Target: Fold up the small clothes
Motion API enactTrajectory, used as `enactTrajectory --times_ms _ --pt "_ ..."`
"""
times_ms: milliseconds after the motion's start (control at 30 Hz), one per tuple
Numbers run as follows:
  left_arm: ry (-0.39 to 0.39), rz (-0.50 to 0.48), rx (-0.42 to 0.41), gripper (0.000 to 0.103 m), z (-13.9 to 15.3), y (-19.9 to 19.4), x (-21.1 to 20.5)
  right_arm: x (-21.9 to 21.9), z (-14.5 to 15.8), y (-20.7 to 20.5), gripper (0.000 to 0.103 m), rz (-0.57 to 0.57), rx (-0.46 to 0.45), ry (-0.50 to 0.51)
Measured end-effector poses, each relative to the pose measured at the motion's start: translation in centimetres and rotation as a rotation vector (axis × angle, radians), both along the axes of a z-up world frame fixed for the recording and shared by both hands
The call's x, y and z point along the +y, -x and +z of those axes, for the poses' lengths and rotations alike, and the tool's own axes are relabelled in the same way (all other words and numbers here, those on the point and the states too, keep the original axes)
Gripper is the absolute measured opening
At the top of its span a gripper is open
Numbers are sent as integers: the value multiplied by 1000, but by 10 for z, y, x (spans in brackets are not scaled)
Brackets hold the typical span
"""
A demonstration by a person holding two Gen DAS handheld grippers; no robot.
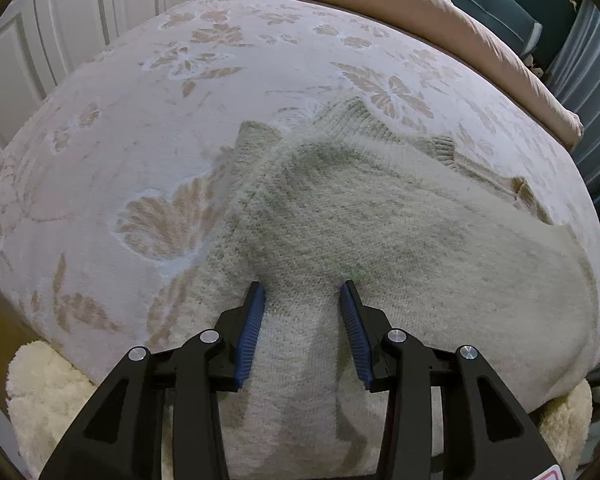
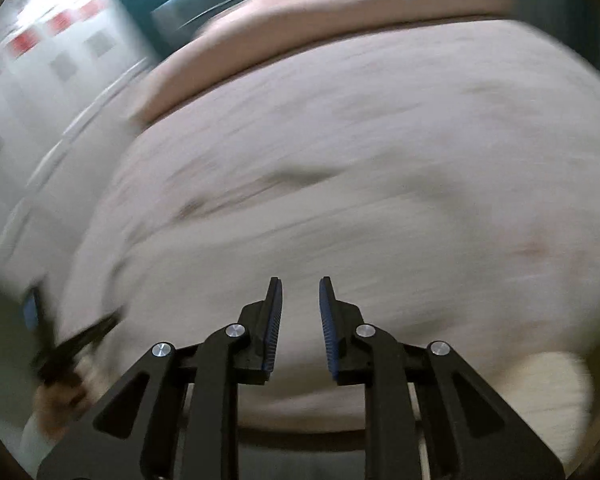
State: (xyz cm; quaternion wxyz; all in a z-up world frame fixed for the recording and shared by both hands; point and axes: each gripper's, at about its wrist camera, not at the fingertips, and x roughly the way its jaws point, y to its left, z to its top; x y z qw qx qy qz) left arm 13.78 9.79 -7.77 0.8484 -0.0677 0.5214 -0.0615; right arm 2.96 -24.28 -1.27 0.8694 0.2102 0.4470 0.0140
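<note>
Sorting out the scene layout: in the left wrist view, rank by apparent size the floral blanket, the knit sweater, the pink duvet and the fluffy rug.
1. floral blanket
2. knit sweater
3. pink duvet and fluffy rug: look alike, both partly hidden, unranked.

Right tool [image 2: 299, 286]: black frame, blue ribbed pads [image 2: 274, 322], jaws parted with nothing between them, held above a bed [image 2: 380, 160] with a pale cover. View heavily blurred. Pinkish folded blanket [image 2: 300, 20] along the bed's far edge. Left tool [image 2: 32, 312], dark with blue pad, at left edge. White panelled wall [image 2: 40, 60] behind.
</note>
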Motion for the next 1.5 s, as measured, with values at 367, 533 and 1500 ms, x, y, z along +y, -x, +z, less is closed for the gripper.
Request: enactTrajectory --times_ms 367,533,1500 --pt "105 12 8 40 21 -1 8 -4 -3 -1 26 -47 14 40" --pt "203 37 -6 48 36 -40 5 -80 19 -20 53 -191 -25 167" --pt "224 -5 -12 61 26 -117 -1 -115 -43 -109 35 -200 90 165"
